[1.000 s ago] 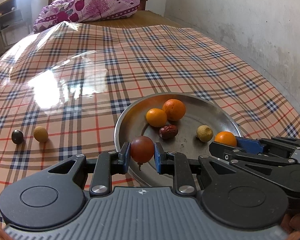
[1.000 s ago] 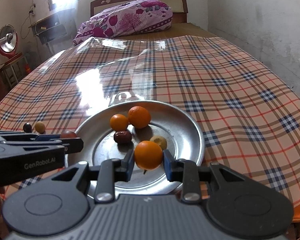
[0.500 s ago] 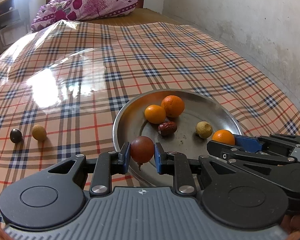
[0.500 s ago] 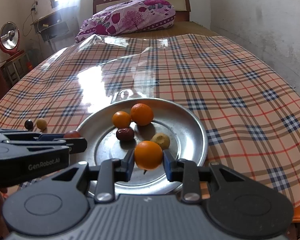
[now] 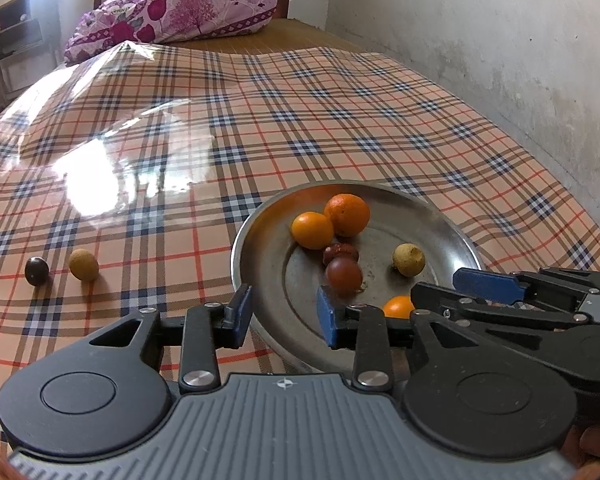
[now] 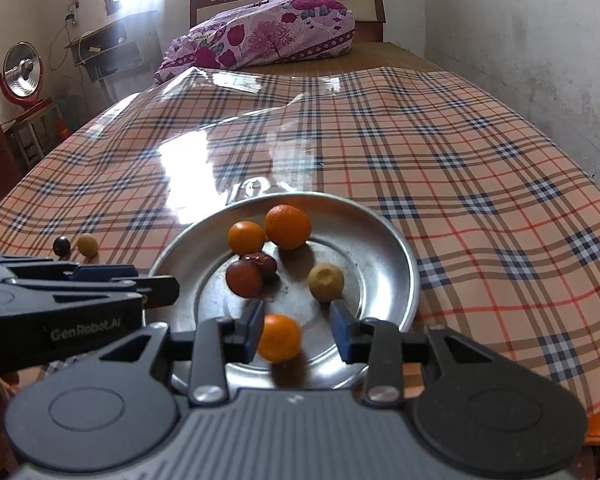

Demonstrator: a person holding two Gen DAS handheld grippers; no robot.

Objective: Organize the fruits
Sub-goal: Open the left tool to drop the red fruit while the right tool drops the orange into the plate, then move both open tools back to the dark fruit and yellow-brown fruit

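A round metal plate point(image 6: 408, 264) lies on the plaid cloth. In it are two oranges point(image 6: 288, 227), a red date point(image 6: 266, 264), a yellowish longan point(image 6: 326, 282) and a round red-brown fruit point(image 5: 343, 276) that rests free beside the date. My left gripper point(image 5: 283, 316) hangs over the plate's near-left rim, its jaws opening with nothing between them. My right gripper point(image 6: 297, 332) is over the plate's near side, jaws opening. A small orange point(image 6: 279, 338), blurred, sits low between them by the left pad, with a gap to the right pad.
On the cloth left of the plate lie a dark round fruit point(image 5: 36, 271) and a tan longan point(image 5: 84, 265). A floral pillow point(image 6: 260, 36) and headboard stand at the far end, a bare wall point(image 5: 500, 40) runs along the right, and a red heater fan point(image 6: 22, 72) stands far left.
Both grippers opened. The red-brown fruit left the left jaws and now lies in the plate by the date. The small orange has slipped down out of the right pads.
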